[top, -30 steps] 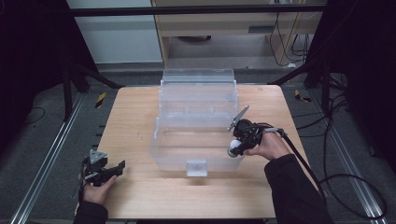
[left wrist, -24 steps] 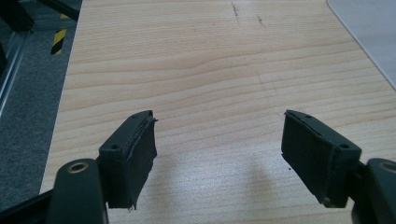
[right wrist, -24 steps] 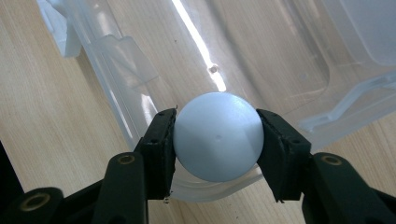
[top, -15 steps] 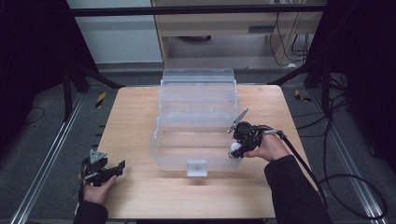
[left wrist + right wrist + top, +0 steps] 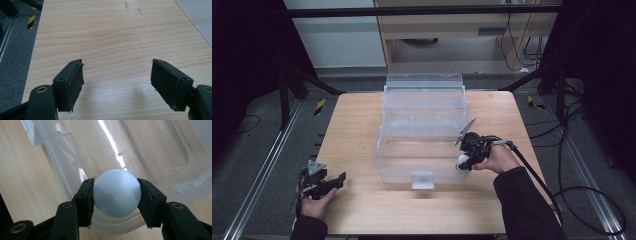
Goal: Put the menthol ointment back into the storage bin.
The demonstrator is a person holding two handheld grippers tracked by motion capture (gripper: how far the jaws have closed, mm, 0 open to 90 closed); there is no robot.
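While the left gripper (image 5: 117, 82) gapes, right gripper (image 5: 115, 195) jaws clamped on white ball (image 5: 116, 192) over clear bin's (image 5: 402, 165) rim.

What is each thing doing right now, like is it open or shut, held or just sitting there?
Clear plastic storage box: open, lid tipped back, nothing seen inside, standing on the table.
Small pale blue ball: held, pinched from both sides, above the box's rim.
Right gripper: shut on the ball, its black fingers pressing it.
Left gripper: open, nothing between its fingers, over the light wooden table.
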